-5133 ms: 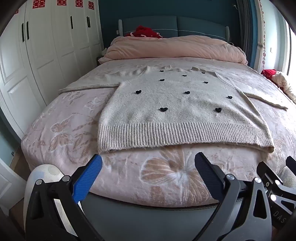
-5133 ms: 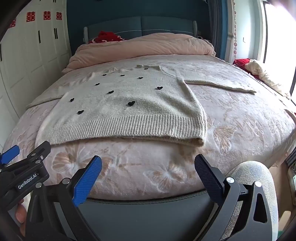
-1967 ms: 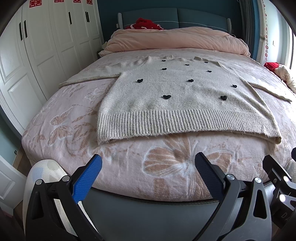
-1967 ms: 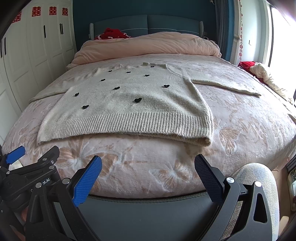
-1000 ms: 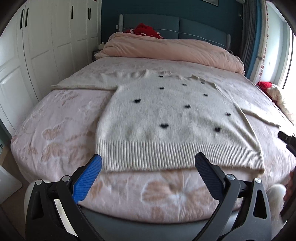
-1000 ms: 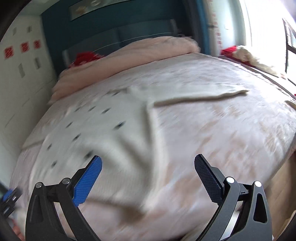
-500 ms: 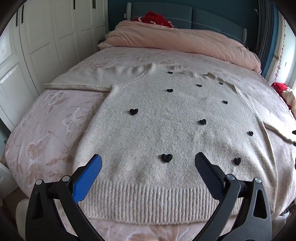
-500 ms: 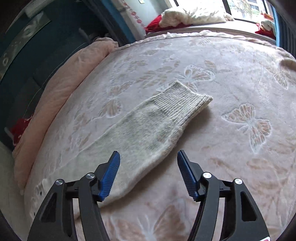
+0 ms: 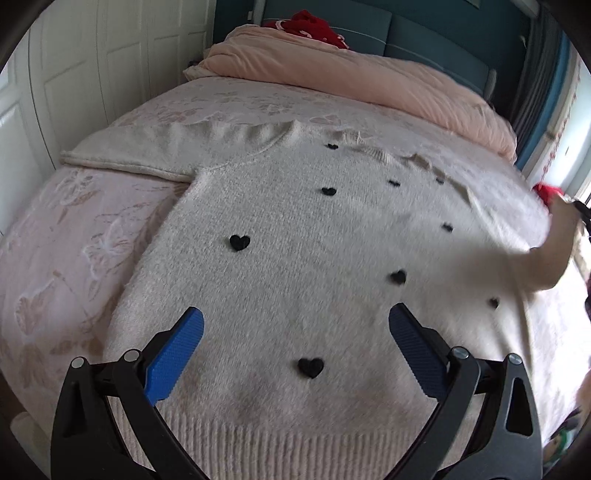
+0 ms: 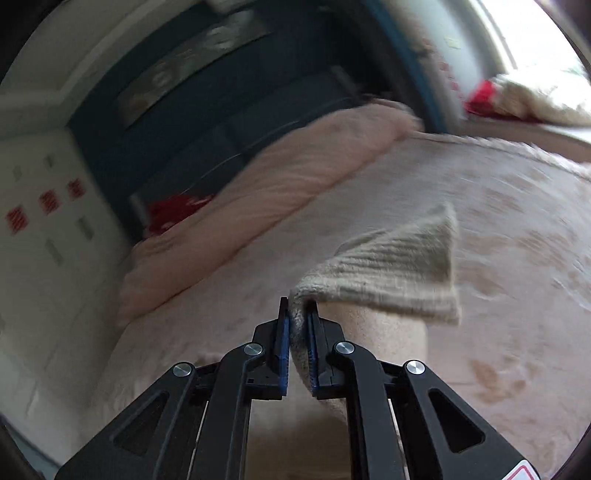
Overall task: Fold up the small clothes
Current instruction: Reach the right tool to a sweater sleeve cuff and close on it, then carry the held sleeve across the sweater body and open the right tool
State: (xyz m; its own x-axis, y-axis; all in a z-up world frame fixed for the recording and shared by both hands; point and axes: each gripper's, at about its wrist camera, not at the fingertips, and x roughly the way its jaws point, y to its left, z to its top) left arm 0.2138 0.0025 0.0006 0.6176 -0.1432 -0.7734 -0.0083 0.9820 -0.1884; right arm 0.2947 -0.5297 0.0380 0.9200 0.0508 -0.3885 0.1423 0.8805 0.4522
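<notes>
A cream knit sweater (image 9: 295, 258) with small black hearts lies flat, front up, on the pink butterfly bedspread (image 9: 74, 240). My left gripper (image 9: 295, 314) hangs open just above the sweater's lower body, near the ribbed hem, with nothing between its blue pads. In the right wrist view my right gripper (image 10: 297, 306) is closing its jaws, and the pads pinch the edge of the sweater's sleeve (image 10: 399, 266) near the ribbed cuff, which is raised off the bed. In the left wrist view that lifted sleeve (image 9: 554, 251) shows blurred at the right edge.
A rolled pink duvet (image 9: 369, 81) lies across the head of the bed, with a red item (image 9: 314, 27) behind it against the blue headboard. White wardrobe doors (image 9: 74, 92) stand along the left. Clothes are piled on the window side (image 10: 535, 99).
My right gripper has closed on the sleeve near its cuff and lifted it off the bed. My left gripper has moved forward and lower over the sweater's body.
</notes>
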